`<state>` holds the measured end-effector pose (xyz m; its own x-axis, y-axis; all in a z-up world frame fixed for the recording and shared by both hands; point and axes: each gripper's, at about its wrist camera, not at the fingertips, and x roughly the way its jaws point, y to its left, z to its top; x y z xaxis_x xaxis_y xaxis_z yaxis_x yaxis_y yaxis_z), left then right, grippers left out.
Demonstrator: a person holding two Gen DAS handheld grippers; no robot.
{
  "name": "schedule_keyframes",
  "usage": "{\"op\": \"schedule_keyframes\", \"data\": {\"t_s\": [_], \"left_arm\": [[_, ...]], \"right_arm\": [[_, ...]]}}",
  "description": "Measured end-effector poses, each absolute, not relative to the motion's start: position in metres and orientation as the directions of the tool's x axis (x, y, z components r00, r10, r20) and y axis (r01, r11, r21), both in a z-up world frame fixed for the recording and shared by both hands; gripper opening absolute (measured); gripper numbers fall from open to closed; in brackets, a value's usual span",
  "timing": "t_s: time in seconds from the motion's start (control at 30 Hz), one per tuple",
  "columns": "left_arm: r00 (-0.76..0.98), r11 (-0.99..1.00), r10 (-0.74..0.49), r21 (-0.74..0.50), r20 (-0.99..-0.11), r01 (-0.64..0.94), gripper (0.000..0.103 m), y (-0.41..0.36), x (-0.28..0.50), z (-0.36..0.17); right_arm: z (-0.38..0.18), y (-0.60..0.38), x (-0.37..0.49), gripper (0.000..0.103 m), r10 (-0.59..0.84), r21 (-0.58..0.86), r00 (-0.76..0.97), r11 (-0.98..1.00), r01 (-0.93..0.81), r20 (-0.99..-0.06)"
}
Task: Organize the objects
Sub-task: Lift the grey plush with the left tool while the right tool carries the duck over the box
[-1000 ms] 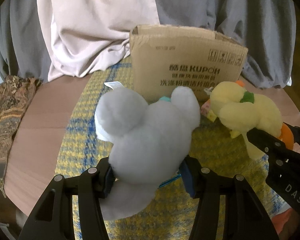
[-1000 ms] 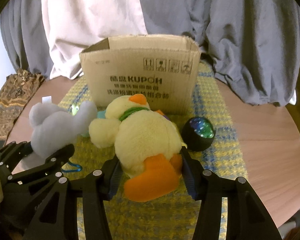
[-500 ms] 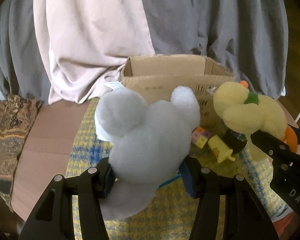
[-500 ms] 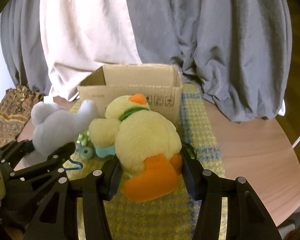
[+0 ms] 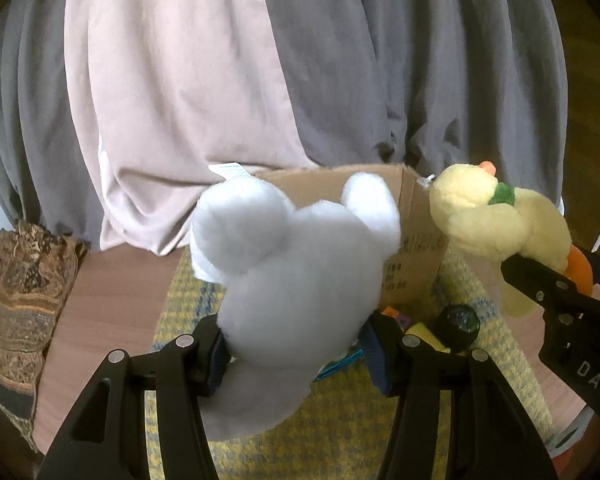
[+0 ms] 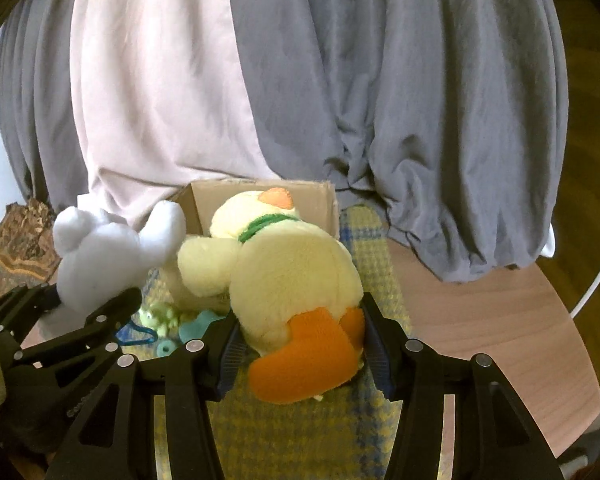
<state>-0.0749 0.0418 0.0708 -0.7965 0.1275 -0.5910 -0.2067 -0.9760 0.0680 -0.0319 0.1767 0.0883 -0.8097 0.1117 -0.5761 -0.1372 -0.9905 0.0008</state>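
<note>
Left wrist view: the left tool [image 5: 296, 350] is seen clenched on the grey plush toy [image 5: 296, 272], its pads pressed into the toy's lower body. Compared with a second ago, the toy has been lifted off the yellow checked mat [image 5: 340, 432]; the cardboard box [image 5: 416, 240], formerly seen front-on above the toy, is now seen from higher up, its open top showing behind the toy's ears at 12 o'clock. A dark ball [image 5: 458, 322] has come into sight on the mat at 3 o'clock of the toy. The yellow duck plush [image 5: 500, 220] is held at 2 o'clock.

Right wrist view: the right tool [image 6: 300, 356] is seen clamped on the duck plush [image 6: 288, 272] near its orange feet. The duck has likewise been raised, and its head now overlaps the open box [image 6: 324, 204]. Small green and teal toys [image 6: 172, 320] are uncovered on the mat [image 6: 300, 432] at 9 o'clock. The wooden desk [image 6: 480, 320] lies at 3 o'clock.
</note>
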Motion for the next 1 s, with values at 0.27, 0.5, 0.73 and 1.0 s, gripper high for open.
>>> {"op": "schedule_keyframes", "data": {"t_s": [0.27,0.5,0.73,1.0], "left_arm": [[-0.823,-0.975,0.14,0.066,-0.55,-0.21,0.055,0.042,-0.085,0.089],[-0.837,-0.974,0.143,0.077,-0.529,-0.215,0.055,0.044,-0.103,0.104],[-0.837,-0.968,0.168,0.076,-0.521,-0.241,0.055,0.051,-0.127,0.117],[-0.827,-0.964,0.186,0.065,-0.53,-0.258,0.055,0.055,-0.155,0.122]], "right_arm": [[0.099,0.177,-0.045,0.053,0.121,0.001,-0.822,-0.989,-0.146,-0.557],[0.103,0.175,-0.062,0.053,0.143,-0.008,-0.826,-0.986,-0.165,-0.545],[0.115,0.179,-0.078,0.053,0.159,-0.016,-0.838,-0.984,-0.177,-0.523],[0.123,0.181,-0.099,0.053,0.164,-0.021,-0.838,-0.984,-0.179,-0.52]]}}
